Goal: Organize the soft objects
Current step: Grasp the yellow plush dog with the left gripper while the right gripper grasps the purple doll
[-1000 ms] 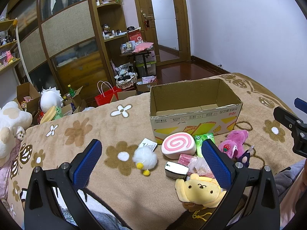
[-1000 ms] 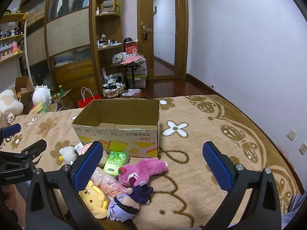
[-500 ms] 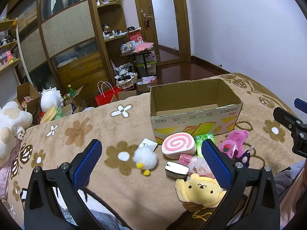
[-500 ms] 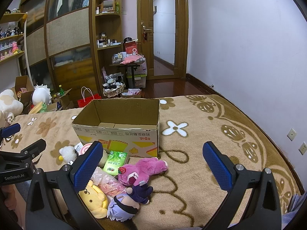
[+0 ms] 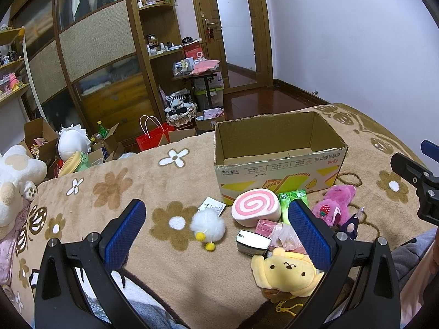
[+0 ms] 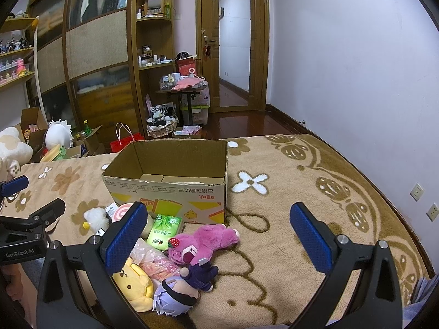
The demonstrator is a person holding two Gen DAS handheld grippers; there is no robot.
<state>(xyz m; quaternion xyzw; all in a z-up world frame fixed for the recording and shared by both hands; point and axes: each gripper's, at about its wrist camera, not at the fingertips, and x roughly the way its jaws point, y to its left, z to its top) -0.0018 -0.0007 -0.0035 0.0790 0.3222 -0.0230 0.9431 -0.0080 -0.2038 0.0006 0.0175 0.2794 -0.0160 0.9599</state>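
An empty open cardboard box (image 5: 277, 148) (image 6: 170, 183) stands on the flowered blanket. In front of it lie a pink swirl roll cushion (image 5: 256, 204), a white fluffy chick (image 5: 208, 224), a yellow dog plush (image 5: 285, 271) (image 6: 134, 285), a pink bear plush (image 5: 334, 201) (image 6: 205, 241), a purple-haired doll (image 6: 181, 288), a green tissue pack (image 6: 163, 229) and a silver box (image 5: 252, 242). My left gripper (image 5: 216, 235) is open above the chick and roll. My right gripper (image 6: 216, 237) is open above the pink bear. Both hold nothing.
The brown blanket (image 6: 288, 205) stretches right of the box. Beyond the bed's far edge stand a wooden wardrobe (image 5: 104, 54), a red bag (image 5: 153, 137), cartons and a white plush (image 5: 72, 142). A large cream plush (image 5: 13, 175) sits at the left.
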